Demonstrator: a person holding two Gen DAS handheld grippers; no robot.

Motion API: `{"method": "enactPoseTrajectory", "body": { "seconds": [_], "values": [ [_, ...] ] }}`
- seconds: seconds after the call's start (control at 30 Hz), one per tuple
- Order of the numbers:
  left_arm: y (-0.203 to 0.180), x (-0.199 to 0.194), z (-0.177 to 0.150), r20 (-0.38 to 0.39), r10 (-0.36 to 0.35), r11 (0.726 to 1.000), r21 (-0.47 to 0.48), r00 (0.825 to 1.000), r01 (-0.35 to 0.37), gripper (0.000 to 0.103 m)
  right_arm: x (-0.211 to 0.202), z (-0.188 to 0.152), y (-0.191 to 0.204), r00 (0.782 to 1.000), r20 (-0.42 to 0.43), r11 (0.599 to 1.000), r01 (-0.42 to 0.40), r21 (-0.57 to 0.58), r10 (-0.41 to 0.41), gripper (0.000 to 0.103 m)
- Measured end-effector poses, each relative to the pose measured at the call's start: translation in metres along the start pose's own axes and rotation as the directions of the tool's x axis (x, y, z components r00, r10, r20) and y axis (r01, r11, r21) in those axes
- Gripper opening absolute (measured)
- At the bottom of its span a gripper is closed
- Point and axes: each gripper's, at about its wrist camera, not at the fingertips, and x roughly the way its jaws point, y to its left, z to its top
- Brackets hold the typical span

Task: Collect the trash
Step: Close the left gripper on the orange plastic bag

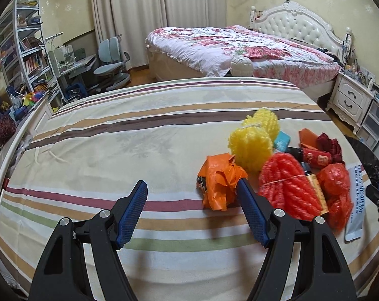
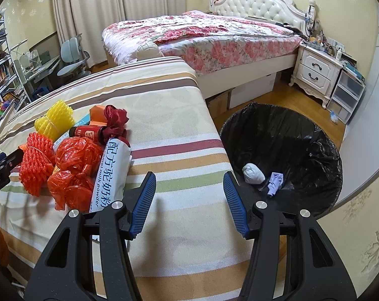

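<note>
Striped bed (image 1: 114,150): trash pile carried at its right side. Black-lined bin (image 2: 302,130): set beside the bed. Orange crumpled bag (image 1: 220,183): touched by the left gripper's (image 1: 193,193) right finger, not gripped; fingers spread. Right gripper (image 2: 189,188): fingers released, nothing between them.

The bedsheet (image 1: 139,135) is matt woven cloth. The orange bag (image 1: 220,183) and red bag (image 2: 75,160) are thin crinkled plastic, the red one glossy. The yellow net (image 1: 249,148) and red net (image 1: 287,188) look like ribbed foam (soft, matt). The pouch (image 2: 111,173) is smooth white film. The bin liner (image 2: 289,138) is shiny black plastic. The floor (image 2: 284,95) is polished wood.
</note>
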Motion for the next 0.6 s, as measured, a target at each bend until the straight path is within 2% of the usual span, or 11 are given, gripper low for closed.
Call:
{"method": "enactPoseTrajectory", "body": {
  "seconds": [0.13, 0.3, 0.4, 0.57, 0.6],
  "values": [
    [0.012, 0.002, -0.002, -0.023, 0.002, 1.0, -0.024, 1.0, -0.003, 0.072, -0.001, 0.0, 0.001, 1.0, 0.0, 1.0, -0.003, -0.002, 0.003, 0.054],
    [0.004, 0.001, 0.003, 0.01, -0.014, 1.0, 0.012, 1.0, 0.014, 0.072, -0.001, 0.0, 0.003, 1.0, -0.003, 1.0, -0.004, -0.009, 0.004, 0.055],
    [-0.002, 0.009, 0.009, 0.002, -0.036, 0.999, 0.041, 0.999, 0.035, 0.072, -0.002, 0.0, 0.005, 1.0, -0.004, 1.0, -0.002, -0.013, 0.002, 0.055],
    [-0.004, 0.021, 0.013, -0.022, -0.076, 0.996, 0.035, 0.997, 0.076, 0.071, -0.003, 0.0, 0.005, 1.0, -0.002, 1.0, -0.004, -0.014, 0.004, 0.055],
    [-0.003, 0.021, 0.013, -0.022, -0.077, 0.996, 0.035, 0.997, 0.078, 0.065, -0.003, 0.0, 0.005, 1.0, -0.002, 1.0, -0.004, -0.015, 0.004, 0.055]
  ]
}}
